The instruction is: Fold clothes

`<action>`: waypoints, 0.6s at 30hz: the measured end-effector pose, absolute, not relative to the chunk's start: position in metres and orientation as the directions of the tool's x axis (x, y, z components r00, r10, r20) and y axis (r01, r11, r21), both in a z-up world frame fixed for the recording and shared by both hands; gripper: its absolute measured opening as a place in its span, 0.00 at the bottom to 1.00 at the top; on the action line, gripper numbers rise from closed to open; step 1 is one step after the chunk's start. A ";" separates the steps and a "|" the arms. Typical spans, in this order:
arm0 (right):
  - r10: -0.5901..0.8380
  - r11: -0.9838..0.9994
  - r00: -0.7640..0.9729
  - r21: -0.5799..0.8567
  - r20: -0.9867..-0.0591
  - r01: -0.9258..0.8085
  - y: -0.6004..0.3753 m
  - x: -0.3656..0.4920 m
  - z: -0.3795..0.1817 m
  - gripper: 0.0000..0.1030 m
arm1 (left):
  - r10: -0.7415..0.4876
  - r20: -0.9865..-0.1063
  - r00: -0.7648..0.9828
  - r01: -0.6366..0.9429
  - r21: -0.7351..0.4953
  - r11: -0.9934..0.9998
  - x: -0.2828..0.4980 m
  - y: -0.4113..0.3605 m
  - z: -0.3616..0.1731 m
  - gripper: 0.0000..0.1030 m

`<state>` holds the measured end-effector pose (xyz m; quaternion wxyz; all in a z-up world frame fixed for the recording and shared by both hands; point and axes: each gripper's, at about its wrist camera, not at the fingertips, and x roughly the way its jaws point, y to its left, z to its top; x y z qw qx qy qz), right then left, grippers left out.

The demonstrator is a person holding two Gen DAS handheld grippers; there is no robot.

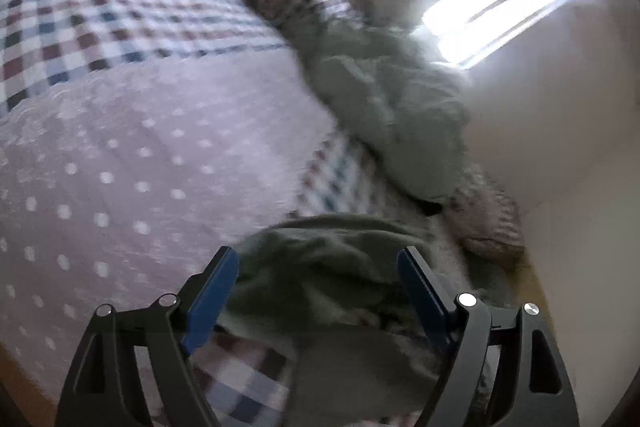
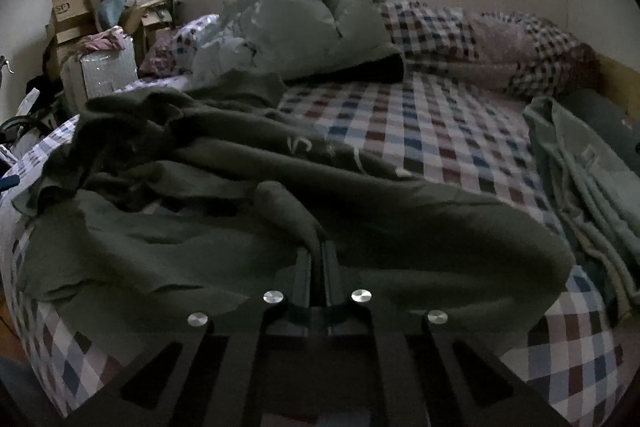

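Observation:
A dark olive-green garment [image 2: 248,187] lies crumpled across the checked bed sheet [image 2: 440,131] in the right wrist view. My right gripper [image 2: 318,245] is shut on a pinched fold of that garment near the front edge of the bed. In the blurred left wrist view the same green garment [image 1: 320,267] bunches just ahead of my left gripper [image 1: 318,259], which stands open with its blue pads [image 1: 212,291] wide apart, the cloth showing between them.
A pale green duvet [image 2: 304,23] is heaped at the head of the bed, with a checked pillow [image 2: 520,51] at right. Folded pale clothes [image 2: 588,171] lie along the bed's right edge. Boxes and clutter [image 2: 80,27] crowd the left wall. A pink dotted cover [image 1: 120,167] spreads beside the left gripper.

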<state>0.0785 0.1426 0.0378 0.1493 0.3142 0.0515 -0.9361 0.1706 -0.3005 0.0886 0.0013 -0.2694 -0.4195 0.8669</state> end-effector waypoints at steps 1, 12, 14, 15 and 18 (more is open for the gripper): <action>-0.256 -0.949 -0.762 0.006 -0.594 0.314 0.144 0.081 0.041 0.02 | 0.253 -0.446 -0.859 0.187 -0.732 -0.655 0.173 -0.293 0.092 0.83; -0.416 -0.885 -0.772 0.019 -0.480 0.465 0.151 0.147 0.085 0.02 | 0.553 -0.383 -0.740 -0.114 -0.738 -0.665 0.152 -0.175 0.096 0.83; -0.456 -0.859 -0.754 0.011 -0.473 0.512 0.151 0.162 0.090 0.02 | 0.590 -0.371 -0.717 -0.151 -0.744 -0.651 0.147 -0.159 0.096 0.83; -0.473 -0.845 -0.744 0.002 -0.473 0.536 0.150 0.170 0.092 0.01 | 0.608 -0.366 -0.704 -0.169 -0.746 -0.644 0.144 -0.151 0.096 0.83; -0.529 -0.797 -0.699 0.000 -0.481 0.604 0.149 0.189 0.093 0.01 | 0.652 -0.351 -0.672 -0.205 -0.758 -0.619 0.136 -0.130 0.095 0.83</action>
